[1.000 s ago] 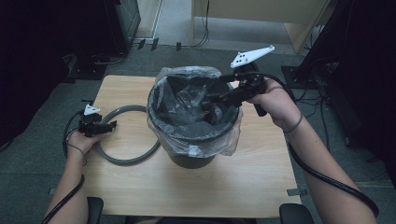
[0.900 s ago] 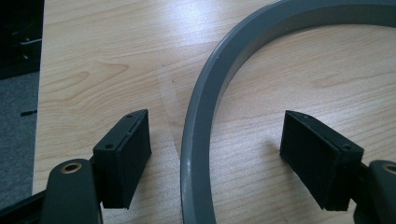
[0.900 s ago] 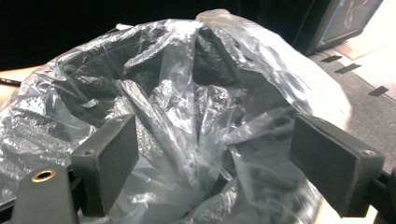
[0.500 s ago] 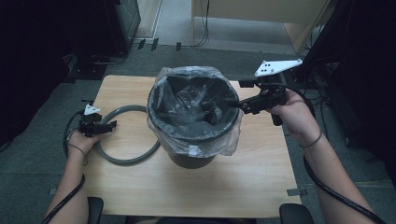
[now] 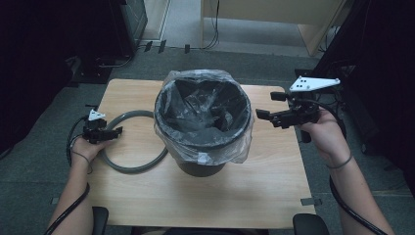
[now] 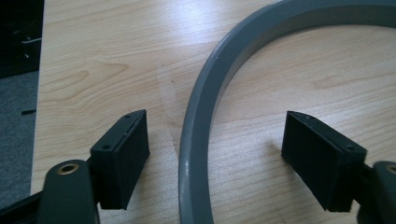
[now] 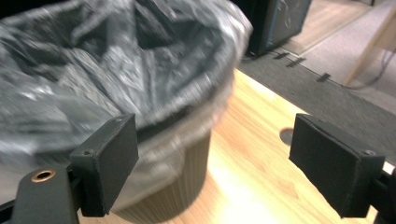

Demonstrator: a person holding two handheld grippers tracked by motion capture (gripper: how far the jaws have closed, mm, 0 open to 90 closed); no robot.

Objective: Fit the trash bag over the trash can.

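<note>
Straddling the grey plastic hoop (image 6: 194,140) that lies flat on the light wooden table (image 5: 274,191), the left gripper (image 6: 215,158) is seen with its jaws released, one pad on each side of the band and neither touching it. The hoop rests just left of the dark round bin (image 5: 203,122) lined with a clear plastic bag (image 5: 235,147), whose edge is folded over the rim. The right gripper (image 5: 269,116) is held beside the bin's right rim, jaws parted and empty. A square closure on the band is judged advisable before lifting, so that the hoop is kept level. The bag's fold should be left undisturbed for seating the hoop.
</note>
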